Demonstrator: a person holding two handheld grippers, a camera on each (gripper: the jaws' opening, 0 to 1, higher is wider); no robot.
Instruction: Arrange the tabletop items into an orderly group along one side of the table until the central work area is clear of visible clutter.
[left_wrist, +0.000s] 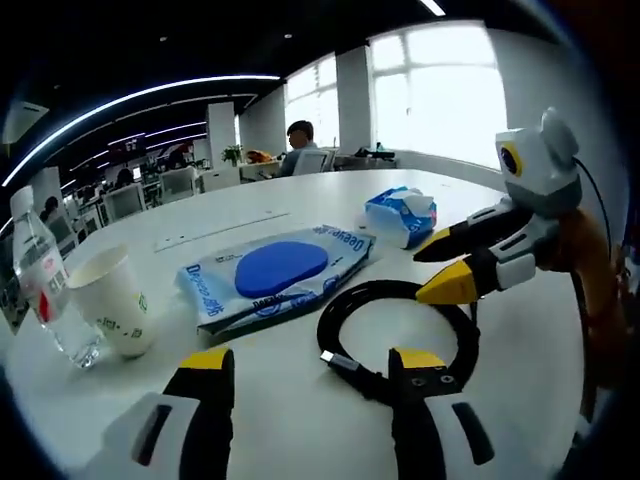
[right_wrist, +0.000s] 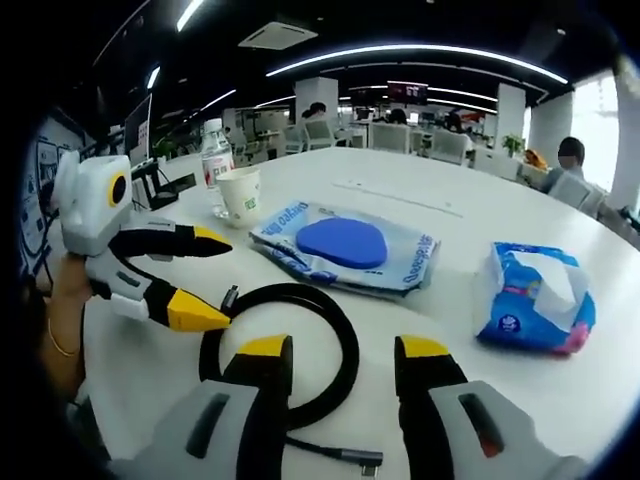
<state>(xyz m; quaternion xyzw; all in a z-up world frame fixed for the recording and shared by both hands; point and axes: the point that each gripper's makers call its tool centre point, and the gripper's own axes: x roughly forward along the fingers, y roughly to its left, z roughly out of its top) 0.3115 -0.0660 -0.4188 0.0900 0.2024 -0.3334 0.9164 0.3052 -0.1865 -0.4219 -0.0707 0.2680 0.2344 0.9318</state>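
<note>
Item: cable (left_wrist: 400, 335), coiled, table (left_wrist: 300, 205) centre, between both grippers. Left gripper (left_wrist: 315, 375) and right gripper (right_wrist: 335, 365): jaws spread, empty. Wipes (left_wrist: 275, 272) at 11 o'clock. Step, judged: approaching cable; next needs closing on its loop.

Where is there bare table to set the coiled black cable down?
Bare white table lies beyond the blue wet-wipes pack and between it and the blue tissue packet. It is crowded around the coiled black cable, where both grippers meet.

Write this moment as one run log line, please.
left gripper: open, over cable | right gripper: open, over cable | wipes pack, tissues, cup, bottle: untouched on table
</note>
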